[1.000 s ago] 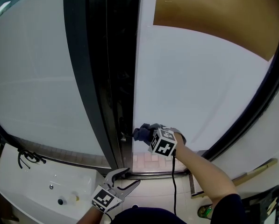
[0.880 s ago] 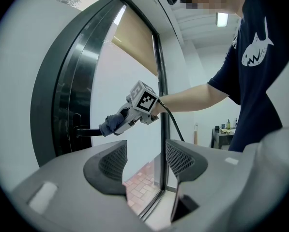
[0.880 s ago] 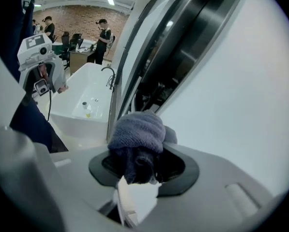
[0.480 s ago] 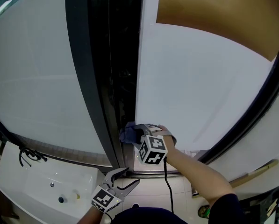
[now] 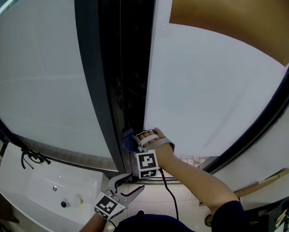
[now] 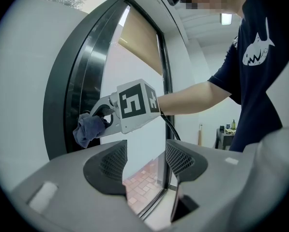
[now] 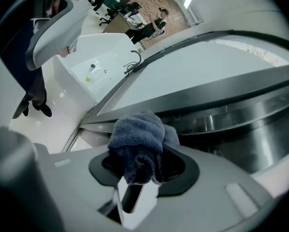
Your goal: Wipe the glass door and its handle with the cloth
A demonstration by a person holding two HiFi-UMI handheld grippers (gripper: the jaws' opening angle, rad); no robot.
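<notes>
My right gripper (image 7: 143, 167) had its jaws clamped on a bunched blue-grey cloth (image 7: 137, 134). The cloth sat low against the dark frame (image 5: 103, 81), right at the edge of the frosted glass door (image 5: 207, 91). My left gripper (image 6: 144, 161) hung below it, jaws apart and holding nothing, facing the door.

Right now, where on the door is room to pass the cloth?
Free: the white glass pane right of the dark frame, below the brown blind. Tight: the dark slot beside the frame, where the right tongs hold the cloth.
</notes>
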